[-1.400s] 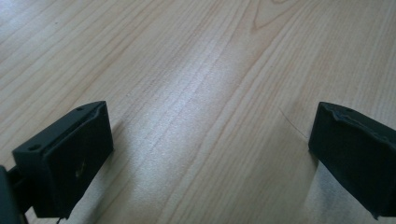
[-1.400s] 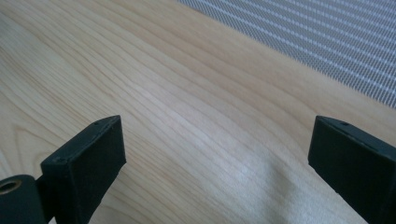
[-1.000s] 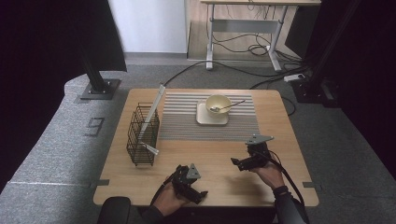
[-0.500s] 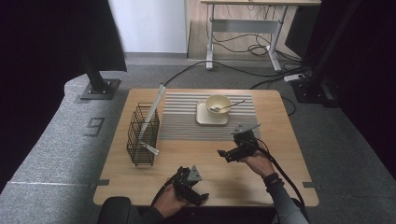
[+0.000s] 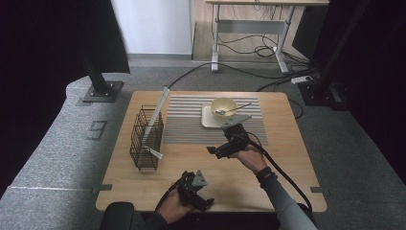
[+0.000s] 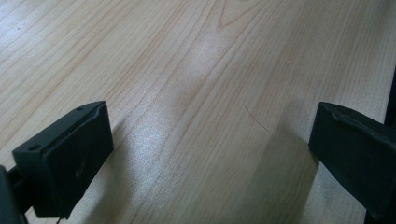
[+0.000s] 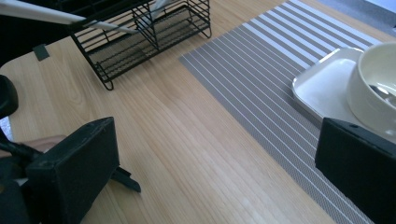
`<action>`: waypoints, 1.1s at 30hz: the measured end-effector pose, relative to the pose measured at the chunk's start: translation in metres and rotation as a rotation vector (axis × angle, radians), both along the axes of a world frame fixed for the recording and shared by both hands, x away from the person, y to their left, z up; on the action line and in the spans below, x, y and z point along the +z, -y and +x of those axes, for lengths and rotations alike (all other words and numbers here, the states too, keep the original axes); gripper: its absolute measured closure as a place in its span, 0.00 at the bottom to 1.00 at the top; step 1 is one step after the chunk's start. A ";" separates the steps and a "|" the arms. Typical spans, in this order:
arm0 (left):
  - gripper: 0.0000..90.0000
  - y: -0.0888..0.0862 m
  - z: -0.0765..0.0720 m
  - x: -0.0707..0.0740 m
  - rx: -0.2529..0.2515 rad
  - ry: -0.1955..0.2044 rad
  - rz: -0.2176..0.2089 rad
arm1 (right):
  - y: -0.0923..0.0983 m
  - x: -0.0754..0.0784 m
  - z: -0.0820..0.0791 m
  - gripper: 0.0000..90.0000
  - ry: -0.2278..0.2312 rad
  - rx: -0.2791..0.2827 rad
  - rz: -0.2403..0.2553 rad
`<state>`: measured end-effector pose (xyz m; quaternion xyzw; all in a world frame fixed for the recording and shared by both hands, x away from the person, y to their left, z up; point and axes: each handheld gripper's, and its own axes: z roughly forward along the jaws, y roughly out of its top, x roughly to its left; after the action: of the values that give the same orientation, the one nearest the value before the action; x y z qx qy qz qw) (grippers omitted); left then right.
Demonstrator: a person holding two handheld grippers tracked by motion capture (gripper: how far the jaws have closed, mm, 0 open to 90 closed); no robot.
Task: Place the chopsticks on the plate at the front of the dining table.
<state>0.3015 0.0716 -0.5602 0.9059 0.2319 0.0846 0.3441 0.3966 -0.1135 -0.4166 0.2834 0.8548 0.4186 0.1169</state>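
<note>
A: Where is the right gripper (image 5: 216, 151)?
B: Above the table (image 5: 297, 158), at the near edge of the striped mat (image 5: 186, 124), jaws spread wide and holding nothing.
A: And what lies nearest it?
B: The bowl (image 5: 223, 107), on a white tray (image 5: 207, 120) on the mat, just beyond the gripper; a spoon (image 5: 234, 109) rests in it.
A: The left gripper (image 5: 203, 203)?
B: At the table's near edge, jaws likewise wide over bare wood. The wire rack (image 5: 145, 139) stands well left.
</note>
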 end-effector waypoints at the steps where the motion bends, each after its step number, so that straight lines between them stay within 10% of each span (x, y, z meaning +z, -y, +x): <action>1: 0.00 0.000 0.000 0.000 0.000 0.001 0.000 | -0.007 0.003 0.000 0.00 -0.005 0.011 -0.018; 33: 0.00 0.000 0.000 0.000 0.002 0.001 0.001 | -0.113 0.003 -0.011 0.00 -0.014 0.185 -0.084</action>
<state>0.3013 0.0715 -0.5602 0.9058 0.2326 0.0856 0.3436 0.3853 -0.0006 -0.4139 0.2012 0.8949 0.3895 0.0835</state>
